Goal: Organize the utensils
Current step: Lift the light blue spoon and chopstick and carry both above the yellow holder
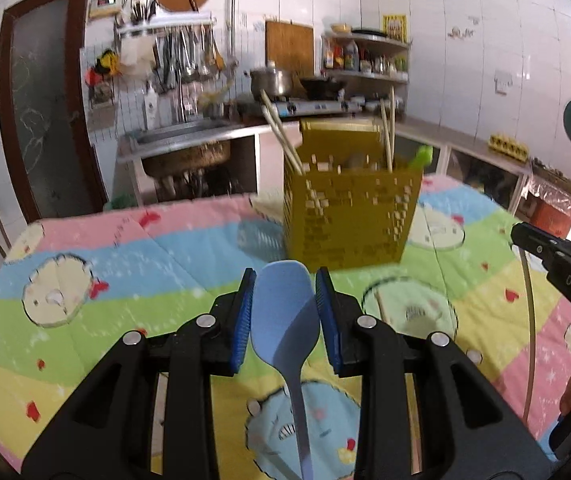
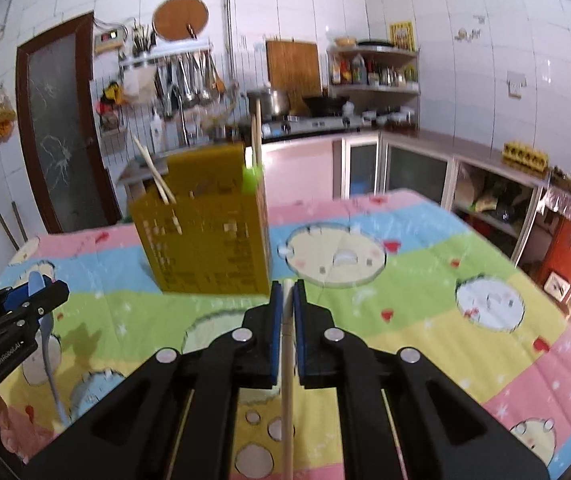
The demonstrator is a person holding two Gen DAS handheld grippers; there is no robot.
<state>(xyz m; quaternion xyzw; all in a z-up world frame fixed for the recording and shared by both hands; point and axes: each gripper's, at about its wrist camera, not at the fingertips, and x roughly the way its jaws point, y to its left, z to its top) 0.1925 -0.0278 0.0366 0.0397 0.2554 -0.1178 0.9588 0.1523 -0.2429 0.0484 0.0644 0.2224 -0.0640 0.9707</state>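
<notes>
Spatula [image 1: 283, 316]: light blue, left tool [image 1: 285, 292] | chopstick [image 2: 287, 380]: pale, right tool [image 2: 288, 292]

Left claw [image 1: 285, 280] clamping blue spoon [image 1: 285, 320], yellow utensil basket [image 1: 349, 216] beyond

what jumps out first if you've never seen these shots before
The yellow utensil basket stands near the middle of the bright cartoon tablecloth, with chopsticks and a green handle sticking out. Up close, the left gripper holds a blue spatula by its head, and the right gripper is pinched on a single wooden chopstick. Behind is a cluttered tiled kitchen.
</notes>
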